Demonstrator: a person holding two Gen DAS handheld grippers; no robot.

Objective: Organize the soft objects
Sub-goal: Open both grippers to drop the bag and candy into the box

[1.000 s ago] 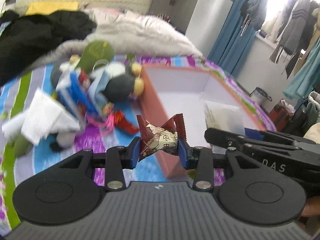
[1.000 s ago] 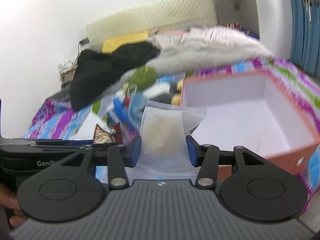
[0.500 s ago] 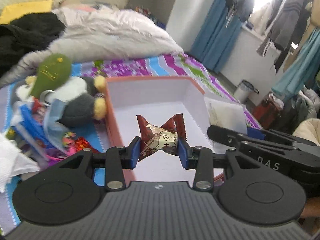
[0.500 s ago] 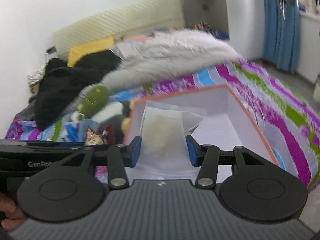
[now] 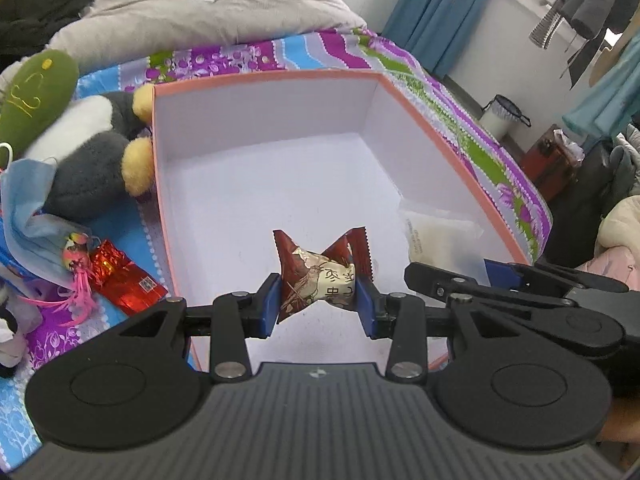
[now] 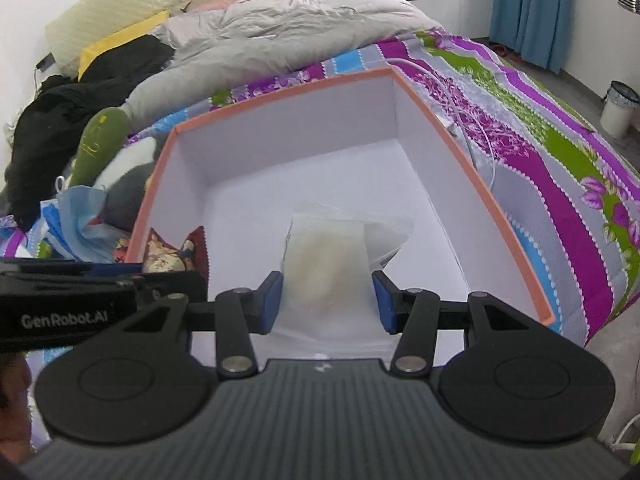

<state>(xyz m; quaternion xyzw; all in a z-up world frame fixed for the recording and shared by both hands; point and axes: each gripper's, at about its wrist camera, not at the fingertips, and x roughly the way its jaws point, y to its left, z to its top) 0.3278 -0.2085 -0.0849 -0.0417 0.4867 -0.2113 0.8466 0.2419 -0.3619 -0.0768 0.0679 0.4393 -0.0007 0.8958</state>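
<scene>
My left gripper (image 5: 318, 304) is shut on a dark red wrapped candy (image 5: 320, 272) and holds it over the near part of an open orange box with a white inside (image 5: 264, 76). My right gripper (image 6: 328, 300) is shut on a clear plastic packet (image 6: 326, 258) with a pale pad inside, also over the box (image 6: 452, 136). The right gripper and its packet (image 5: 436, 232) show at the right of the left wrist view. The candy (image 6: 168, 254) shows at the left of the right wrist view. The box floor is bare.
Left of the box on the striped bedspread (image 5: 280, 52) lie a grey-and-white plush toy (image 5: 80, 160), a green plush (image 5: 36, 96), a blue face mask (image 5: 28, 208) and a red foil packet (image 5: 124, 276). A grey duvet (image 6: 280, 32) and black clothes (image 6: 80, 88) lie behind. A bin (image 6: 618, 108) stands on the floor.
Both grippers have moved right and forward, from beside the box and over the pile of toys to above the box's inside. Each still holds its item.
</scene>
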